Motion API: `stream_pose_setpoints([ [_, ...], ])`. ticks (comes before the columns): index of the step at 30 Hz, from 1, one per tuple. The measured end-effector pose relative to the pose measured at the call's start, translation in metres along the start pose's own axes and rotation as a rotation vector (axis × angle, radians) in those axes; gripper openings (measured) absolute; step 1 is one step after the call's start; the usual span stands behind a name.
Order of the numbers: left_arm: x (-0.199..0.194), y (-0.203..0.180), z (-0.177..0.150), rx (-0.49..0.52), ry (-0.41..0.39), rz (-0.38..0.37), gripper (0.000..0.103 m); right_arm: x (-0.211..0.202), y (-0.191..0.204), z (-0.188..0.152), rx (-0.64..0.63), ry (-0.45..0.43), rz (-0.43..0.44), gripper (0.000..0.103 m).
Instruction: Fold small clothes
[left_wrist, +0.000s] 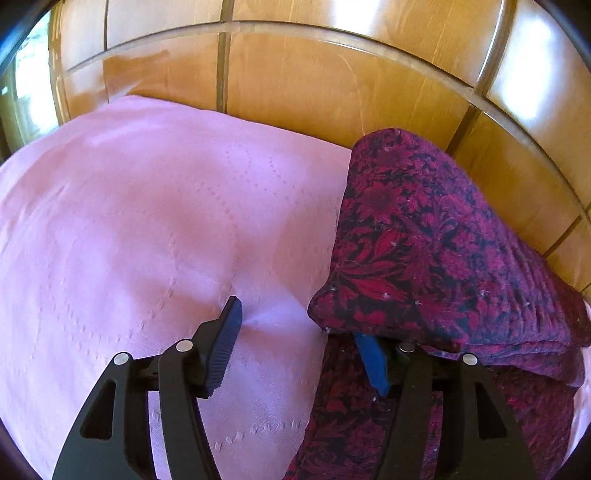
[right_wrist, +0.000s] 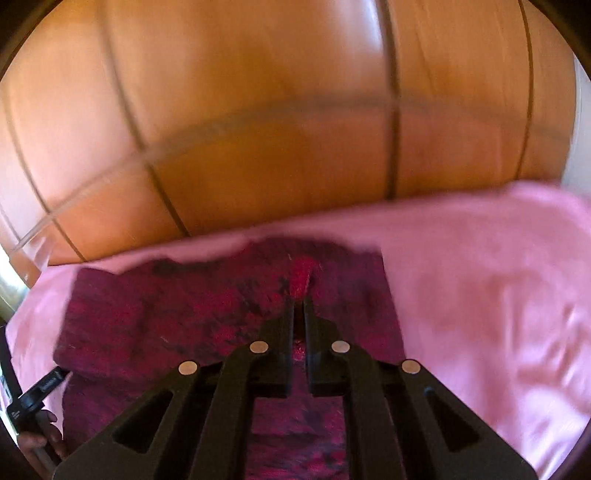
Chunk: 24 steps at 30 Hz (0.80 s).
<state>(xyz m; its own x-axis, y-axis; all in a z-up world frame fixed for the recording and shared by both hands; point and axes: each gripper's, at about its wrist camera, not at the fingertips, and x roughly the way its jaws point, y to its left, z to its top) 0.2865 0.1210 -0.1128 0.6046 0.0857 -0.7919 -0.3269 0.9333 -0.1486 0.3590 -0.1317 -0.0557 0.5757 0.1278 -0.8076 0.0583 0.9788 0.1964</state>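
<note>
Two tongs work here. On the pink bedsheet (left_wrist: 129, 221), the left gripper (left_wrist: 303, 347) is released, one finger tucked under the dark red flowery cloth (left_wrist: 424, 240). The right gripper (right_wrist: 299, 306) is clenched, seemingly pinching a fold. Lay it slowly, edges matching.

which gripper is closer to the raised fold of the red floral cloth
Left. The left gripper sits right under the raised fold, jaws open. The right gripper, jaws shut, hangs over the flat part of the cloth.
</note>
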Motion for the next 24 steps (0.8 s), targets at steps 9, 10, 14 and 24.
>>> stream_pose_setpoints([
  [9, 0.001, -0.005, 0.000, 0.012, -0.002, 0.018, 0.060, 0.005, -0.044, -0.015, 0.250, 0.027, 0.279, 0.061],
  [10, 0.000, -0.007, -0.001, 0.011, -0.002, 0.018, 0.060, 0.005, -0.041, -0.014, 0.246, 0.031, 0.280, 0.061],
  [14, 0.000, -0.007, -0.002, 0.016, 0.000, 0.024, 0.060, 0.018, -0.029, -0.010, 0.208, 0.063, 0.255, 0.043],
  [24, 0.000, -0.016, -0.007, 0.057, 0.001, 0.055, 0.063, -0.016, -0.014, -0.011, -0.003, -0.023, -0.025, 0.010],
])
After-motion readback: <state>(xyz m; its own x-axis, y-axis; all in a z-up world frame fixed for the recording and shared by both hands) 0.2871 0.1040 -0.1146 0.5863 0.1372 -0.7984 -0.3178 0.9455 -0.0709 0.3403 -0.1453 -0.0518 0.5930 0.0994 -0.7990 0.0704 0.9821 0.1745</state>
